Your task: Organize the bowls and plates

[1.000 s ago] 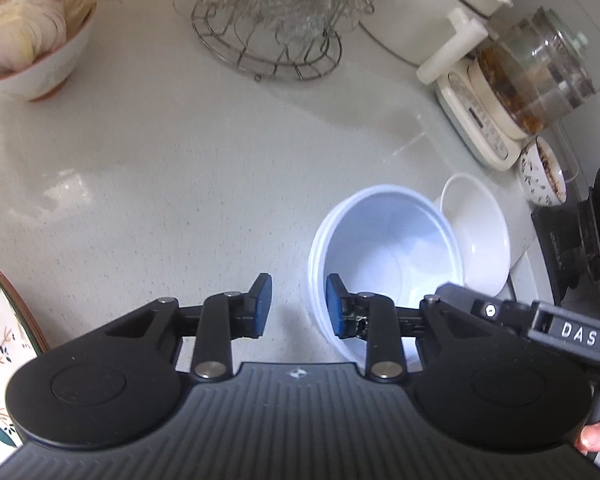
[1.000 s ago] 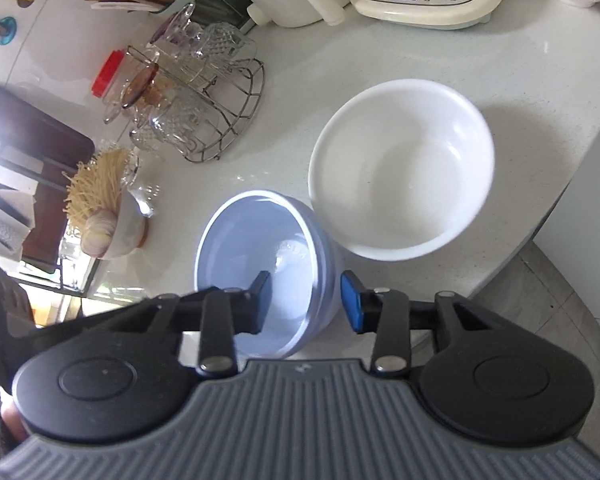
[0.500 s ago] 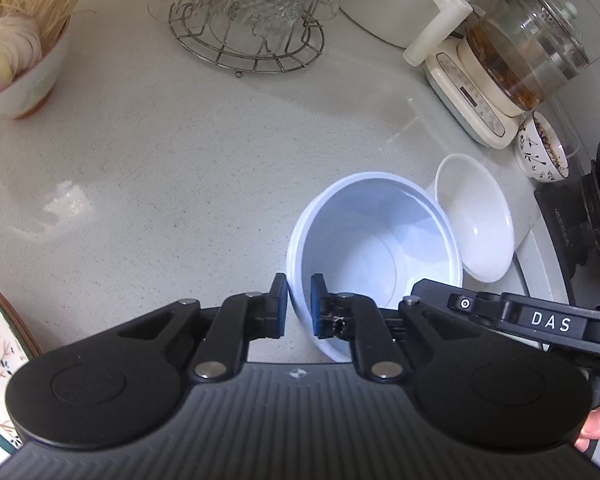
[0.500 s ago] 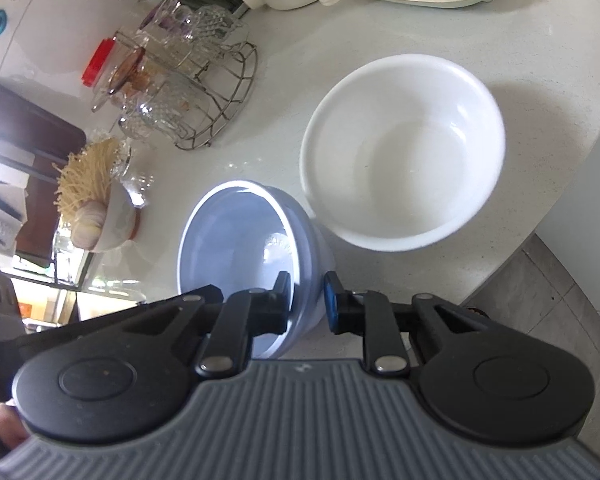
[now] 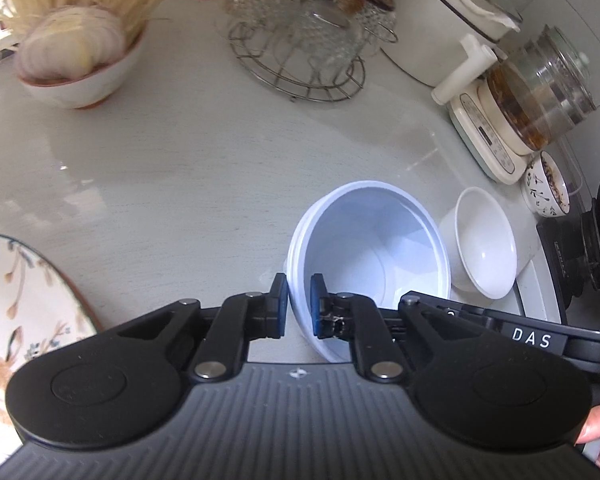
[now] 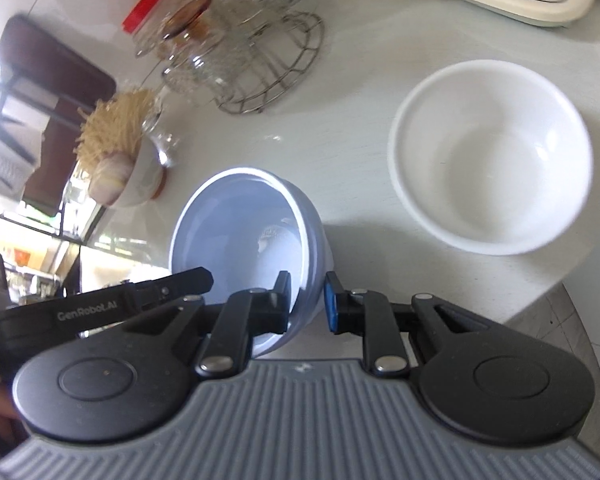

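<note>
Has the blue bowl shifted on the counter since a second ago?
Yes. In the right wrist view the blue bowl now sits clear of the white bowl, farther left; earlier their rims overlapped.

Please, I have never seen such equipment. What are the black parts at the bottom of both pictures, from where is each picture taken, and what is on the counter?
There is no robot here. A person holds a hand-held tool with two jaws in each hand, and a wide-angle camera on each tool looks forward along them. One picture comes from the left gripper, the other from the right gripper.

Both grippers are shut on the same pale blue round bowl, each pinching its wall at a different place on the rim, one pad inside and one outside.

On the speckled white counter also stand an empty white bowl, a wire rack of glass cups, a bowl with dry noodles and garlic and a cream electric kettle base. A plate with a painted pattern shows at the left edge.
</note>
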`<action>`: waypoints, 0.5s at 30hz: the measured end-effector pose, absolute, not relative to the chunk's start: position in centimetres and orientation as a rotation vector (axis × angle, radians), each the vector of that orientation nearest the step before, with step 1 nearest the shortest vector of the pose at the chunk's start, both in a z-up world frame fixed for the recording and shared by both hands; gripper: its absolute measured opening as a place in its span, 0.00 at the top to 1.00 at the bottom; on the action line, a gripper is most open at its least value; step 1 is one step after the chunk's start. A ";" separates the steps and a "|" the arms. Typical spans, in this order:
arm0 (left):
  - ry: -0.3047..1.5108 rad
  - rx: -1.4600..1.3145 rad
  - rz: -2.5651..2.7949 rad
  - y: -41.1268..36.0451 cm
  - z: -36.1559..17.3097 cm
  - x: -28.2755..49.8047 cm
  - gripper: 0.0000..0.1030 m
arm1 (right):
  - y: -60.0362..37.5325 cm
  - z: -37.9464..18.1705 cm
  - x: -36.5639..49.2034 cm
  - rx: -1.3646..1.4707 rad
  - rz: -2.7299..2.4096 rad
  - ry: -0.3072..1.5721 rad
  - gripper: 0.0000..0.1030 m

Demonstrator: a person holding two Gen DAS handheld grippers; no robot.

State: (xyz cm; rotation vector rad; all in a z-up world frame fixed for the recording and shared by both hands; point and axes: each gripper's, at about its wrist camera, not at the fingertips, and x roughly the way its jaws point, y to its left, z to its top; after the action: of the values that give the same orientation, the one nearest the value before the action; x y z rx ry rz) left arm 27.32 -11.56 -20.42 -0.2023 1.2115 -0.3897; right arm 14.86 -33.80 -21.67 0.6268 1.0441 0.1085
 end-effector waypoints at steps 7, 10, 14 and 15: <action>1.223 -0.219 -0.351 -9.7 -20.8 27.0 0.87 | -31.9 -21.5 15.6 0.580 0.152 1.076 0.80; 1.222 -0.222 -0.353 -9.2 -20.8 26.9 0.87 | -31.5 -21.8 15.8 0.576 0.157 1.101 0.80; 1.234 -0.221 -0.355 -8.8 -21.0 26.9 0.86 | -31.2 -21.8 15.8 0.586 0.159 1.120 0.79; 1.232 -0.222 -0.358 -8.8 -21.0 26.9 0.86 | -31.1 -21.7 15.8 0.582 0.158 1.121 0.78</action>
State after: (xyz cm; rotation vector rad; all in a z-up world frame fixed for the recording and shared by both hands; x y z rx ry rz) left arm 26.91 -8.76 -20.99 -0.2222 1.2323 -0.3578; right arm 15.81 -31.12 -21.73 0.5825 1.1212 0.1576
